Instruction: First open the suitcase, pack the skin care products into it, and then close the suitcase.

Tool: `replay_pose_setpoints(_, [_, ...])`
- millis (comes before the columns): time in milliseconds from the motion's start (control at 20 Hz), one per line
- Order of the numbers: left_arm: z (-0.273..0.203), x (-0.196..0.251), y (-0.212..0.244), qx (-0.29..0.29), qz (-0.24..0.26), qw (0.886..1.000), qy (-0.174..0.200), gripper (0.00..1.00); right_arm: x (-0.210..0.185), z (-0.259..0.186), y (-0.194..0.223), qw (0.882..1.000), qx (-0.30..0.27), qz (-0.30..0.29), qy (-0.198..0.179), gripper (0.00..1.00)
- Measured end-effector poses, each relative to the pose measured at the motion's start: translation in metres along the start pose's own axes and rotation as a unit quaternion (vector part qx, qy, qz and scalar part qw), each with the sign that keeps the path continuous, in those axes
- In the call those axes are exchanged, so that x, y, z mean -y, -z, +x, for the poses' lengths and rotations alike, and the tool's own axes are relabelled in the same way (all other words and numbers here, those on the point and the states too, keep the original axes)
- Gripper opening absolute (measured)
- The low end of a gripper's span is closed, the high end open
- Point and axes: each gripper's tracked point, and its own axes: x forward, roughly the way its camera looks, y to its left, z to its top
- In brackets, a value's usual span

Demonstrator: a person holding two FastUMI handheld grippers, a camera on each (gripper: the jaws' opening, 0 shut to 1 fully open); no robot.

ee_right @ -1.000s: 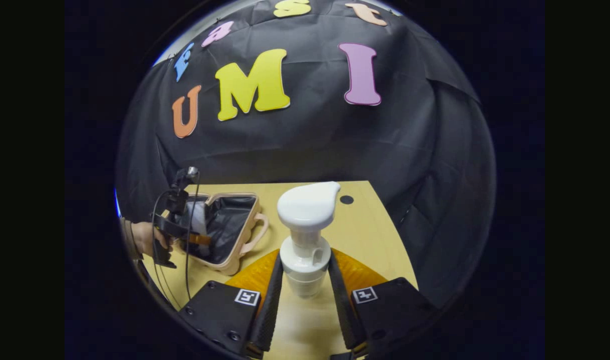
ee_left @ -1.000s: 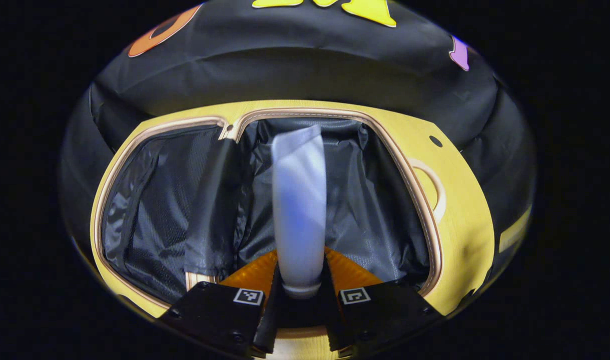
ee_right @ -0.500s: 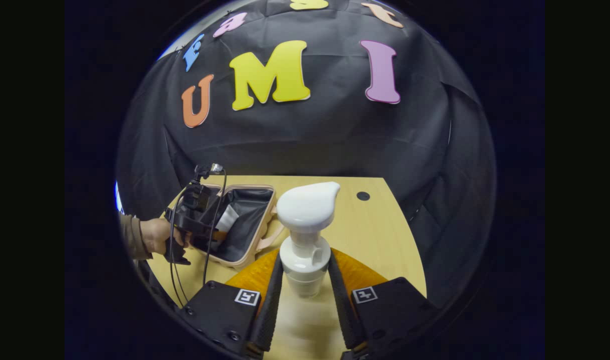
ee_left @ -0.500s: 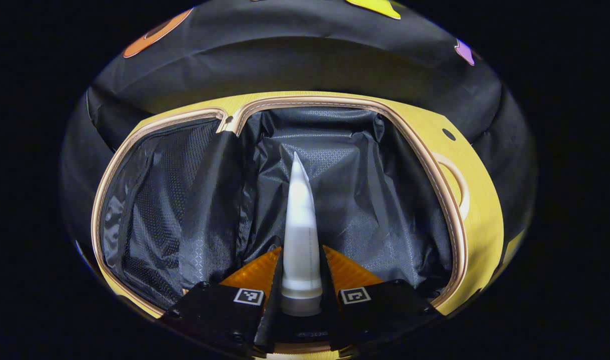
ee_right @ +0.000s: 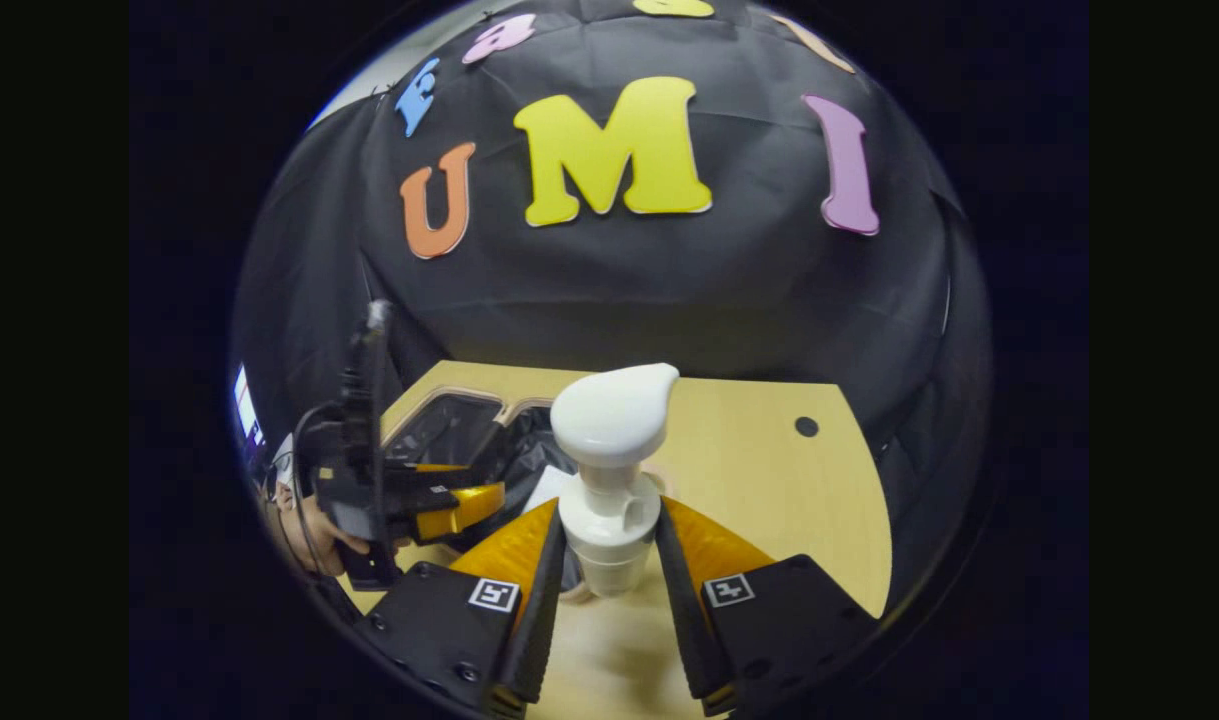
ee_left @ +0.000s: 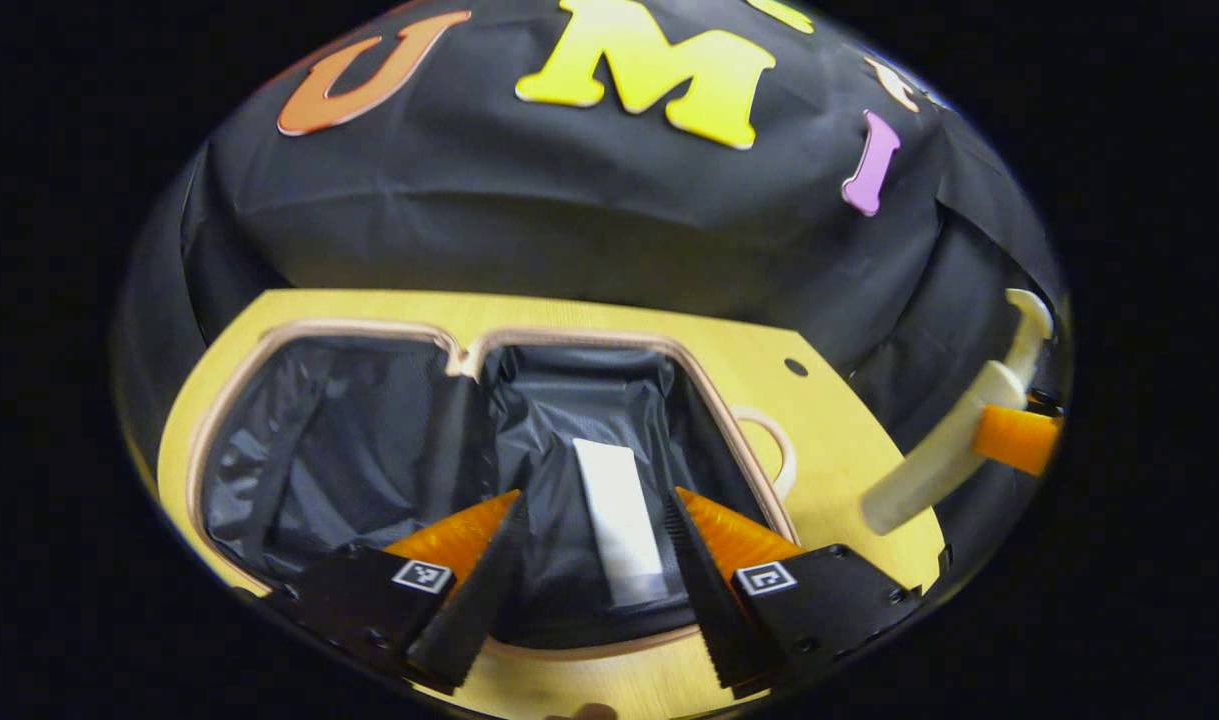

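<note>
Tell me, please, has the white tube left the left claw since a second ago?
Yes. The white tube now lies on the suitcase lining, and the left claw stands open around it.

A: Both views dim at the rim, bright mid-frame; the table [ee_right: 759,480] is evenly lit from overhead. Strong fisheye bending at the edges.

B: Tube [ee_left: 619,520] slightly smeared; soft sheen on the suitcase [ee_left: 369,450] lining; pump bottle [ee_right: 609,470] sharp, faint shadow beneath.

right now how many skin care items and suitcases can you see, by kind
white tube, lying in the open suitcase: 1
white pump bottle, held by the right tool: 1
suitcase: 1
total: 3
</note>
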Motion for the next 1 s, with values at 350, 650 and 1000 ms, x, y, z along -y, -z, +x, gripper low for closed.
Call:
replay_pose_setpoints(350, [-0.087,-0.057,-0.007,0.072,0.032,0.996,-0.04,0.93,-0.043,0.074,0.051,0.995,-0.091,0.037,-0.002,0.48])
replay_pose_setpoints(650, [-0.145,-0.102,-0.008,0.129,0.045,0.988,-0.071,0.93,-0.057,0.1,0.086,0.988,-0.153,0.03,0.013,0.5])
replay_pose_setpoints(1000, [-0.178,-0.143,-0.01,0.151,0.022,0.984,-0.096,0.93,-0.056,0.154,0.064,0.987,-0.147,0.042,0.046,0.5])
